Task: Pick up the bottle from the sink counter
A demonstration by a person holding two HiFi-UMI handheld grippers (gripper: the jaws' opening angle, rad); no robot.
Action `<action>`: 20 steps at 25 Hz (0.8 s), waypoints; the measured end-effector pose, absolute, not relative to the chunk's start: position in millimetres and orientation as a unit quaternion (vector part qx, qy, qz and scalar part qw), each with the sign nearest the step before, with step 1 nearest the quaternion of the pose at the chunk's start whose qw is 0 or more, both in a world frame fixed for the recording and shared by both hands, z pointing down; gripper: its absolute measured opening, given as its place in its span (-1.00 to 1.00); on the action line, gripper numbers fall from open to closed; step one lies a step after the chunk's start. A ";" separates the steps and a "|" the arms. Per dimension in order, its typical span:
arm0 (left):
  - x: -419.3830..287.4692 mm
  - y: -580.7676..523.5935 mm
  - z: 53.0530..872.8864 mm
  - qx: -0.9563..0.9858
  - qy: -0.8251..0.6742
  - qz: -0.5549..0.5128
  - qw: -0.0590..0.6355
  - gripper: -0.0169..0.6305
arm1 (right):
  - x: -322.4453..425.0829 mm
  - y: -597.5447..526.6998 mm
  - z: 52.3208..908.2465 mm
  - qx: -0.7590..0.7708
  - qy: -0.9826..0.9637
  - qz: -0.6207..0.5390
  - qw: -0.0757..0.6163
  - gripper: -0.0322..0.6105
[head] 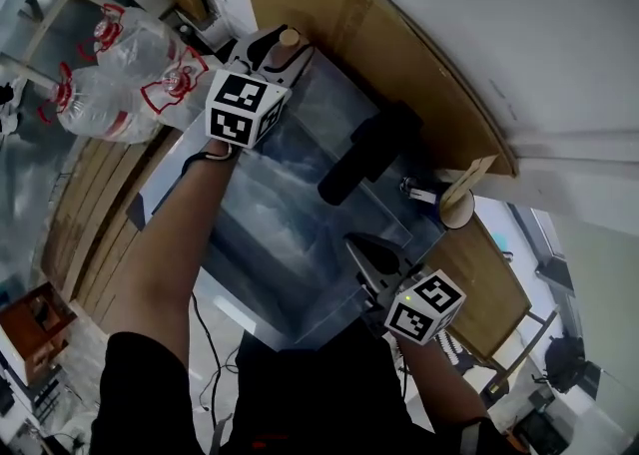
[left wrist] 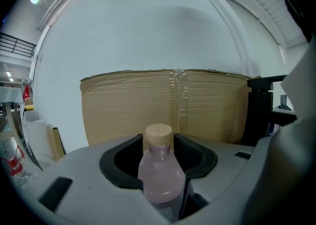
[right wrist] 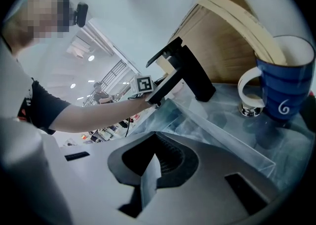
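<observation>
Brown cardboard leans against a pale wall.

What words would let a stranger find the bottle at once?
Start at the sink with the black faucet. At its far left corner, the left gripper is closing its jaws around the bottle. Only it has a pale wooden cap and pinkish body.

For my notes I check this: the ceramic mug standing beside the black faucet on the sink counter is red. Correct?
No. The ceramic mug beside the black faucet is blue, with a white handle; the right gripper view shows it.
</observation>
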State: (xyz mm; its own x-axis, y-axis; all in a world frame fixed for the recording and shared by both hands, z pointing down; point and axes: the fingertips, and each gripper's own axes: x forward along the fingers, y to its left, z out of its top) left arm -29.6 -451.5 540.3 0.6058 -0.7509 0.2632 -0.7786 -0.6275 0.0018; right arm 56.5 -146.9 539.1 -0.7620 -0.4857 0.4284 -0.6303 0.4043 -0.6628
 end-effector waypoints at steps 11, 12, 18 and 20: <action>-27.8 -452.4 537.5 0.895 -0.427 0.116 0.060 -0.50 | 57.5 -151.1 536.8 0.340 -0.834 0.427 0.082 -0.89; -27.6 -452.0 537.9 0.895 -0.427 0.119 0.061 -0.50 | 57.9 -151.2 535.9 0.341 -0.834 0.426 0.081 -0.89; -25.9 -443.1 538.0 0.898 -0.416 0.130 0.066 -0.51 | 58.5 -152.5 529.9 0.351 -0.830 0.427 0.075 -0.89; -25.4 -437.4 534.6 0.900 -0.412 0.128 0.067 -0.51 | 58.4 -152.5 527.4 0.353 -0.830 0.425 0.076 -0.89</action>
